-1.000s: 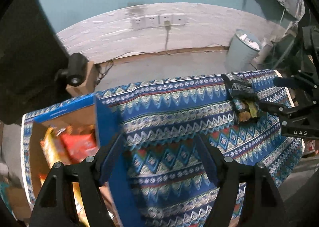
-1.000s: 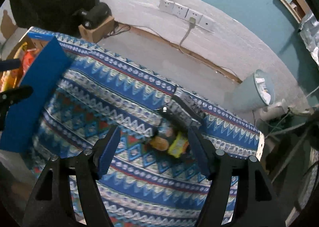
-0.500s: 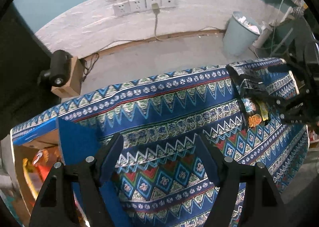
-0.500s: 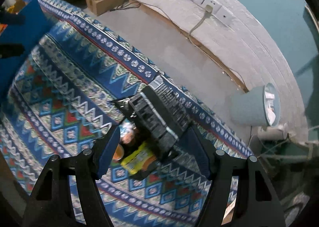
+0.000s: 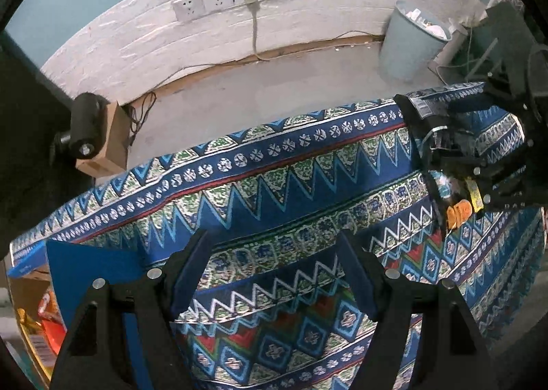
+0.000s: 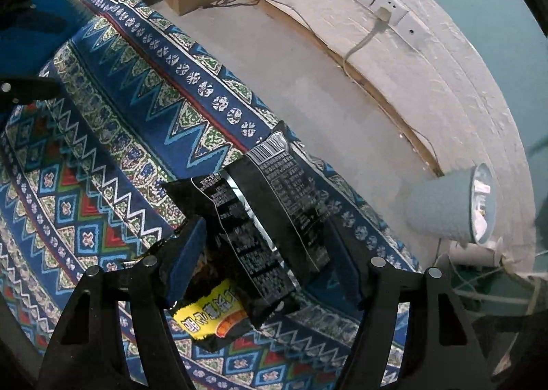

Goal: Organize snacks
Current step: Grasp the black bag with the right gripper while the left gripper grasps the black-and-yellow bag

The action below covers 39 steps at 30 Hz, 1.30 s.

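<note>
Black snack packets (image 6: 260,218) between spread fingers (image 6: 186,253)

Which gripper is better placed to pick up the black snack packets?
Right. The right gripper is open around the black snack packets; the left gripper hangs open over bare tablecloth.

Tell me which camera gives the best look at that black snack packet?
The right wrist view: the black snack packet fills the middle, between the right claw, its barcode and printed back plain. The left wrist view shows it small at the far right edge, partly hidden by that claw.
</note>
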Each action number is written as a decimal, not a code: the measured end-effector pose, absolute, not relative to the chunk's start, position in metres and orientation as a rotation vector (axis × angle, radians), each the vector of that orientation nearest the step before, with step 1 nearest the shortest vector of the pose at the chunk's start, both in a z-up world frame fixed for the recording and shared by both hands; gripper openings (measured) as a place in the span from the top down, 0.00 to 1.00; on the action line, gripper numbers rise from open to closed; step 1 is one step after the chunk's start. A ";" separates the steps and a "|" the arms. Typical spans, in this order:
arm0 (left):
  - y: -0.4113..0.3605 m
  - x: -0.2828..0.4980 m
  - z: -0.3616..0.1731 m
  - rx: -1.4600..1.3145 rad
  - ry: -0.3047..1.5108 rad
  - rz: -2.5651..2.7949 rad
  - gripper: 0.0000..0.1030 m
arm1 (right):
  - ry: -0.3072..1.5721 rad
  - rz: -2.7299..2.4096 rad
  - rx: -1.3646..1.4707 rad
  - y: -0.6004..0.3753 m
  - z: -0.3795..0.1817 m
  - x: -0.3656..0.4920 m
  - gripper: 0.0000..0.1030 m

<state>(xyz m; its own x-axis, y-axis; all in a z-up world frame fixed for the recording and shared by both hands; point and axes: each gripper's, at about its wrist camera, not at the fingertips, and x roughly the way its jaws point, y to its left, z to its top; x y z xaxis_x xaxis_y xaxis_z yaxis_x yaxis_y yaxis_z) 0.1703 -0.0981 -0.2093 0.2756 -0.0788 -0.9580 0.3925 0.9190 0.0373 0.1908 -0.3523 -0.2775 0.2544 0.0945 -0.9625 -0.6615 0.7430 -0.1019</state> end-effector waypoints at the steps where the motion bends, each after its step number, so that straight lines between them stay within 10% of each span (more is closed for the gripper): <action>1: -0.099 0.170 -0.210 0.279 1.263 -0.327 0.26 | 1.216 0.556 -0.554 -0.352 -0.278 0.191 0.32; 28: -0.123 0.091 -0.203 0.371 1.280 -0.399 0.22 | 1.696 0.182 0.204 -0.410 -0.319 0.071 0.32; 39: -0.126 0.074 -0.214 0.246 1.353 -0.386 0.22 | 1.524 0.269 0.206 -0.423 -0.301 0.040 0.30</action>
<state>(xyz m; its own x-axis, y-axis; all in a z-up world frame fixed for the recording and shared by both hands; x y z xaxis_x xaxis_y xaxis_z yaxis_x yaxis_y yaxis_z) 0.0742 -0.1261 -0.2139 0.1677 -0.1277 -0.9775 0.4077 0.9118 -0.0492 0.0403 -0.4231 -0.3014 0.0265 0.3001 -0.9535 -0.0447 0.9533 0.2988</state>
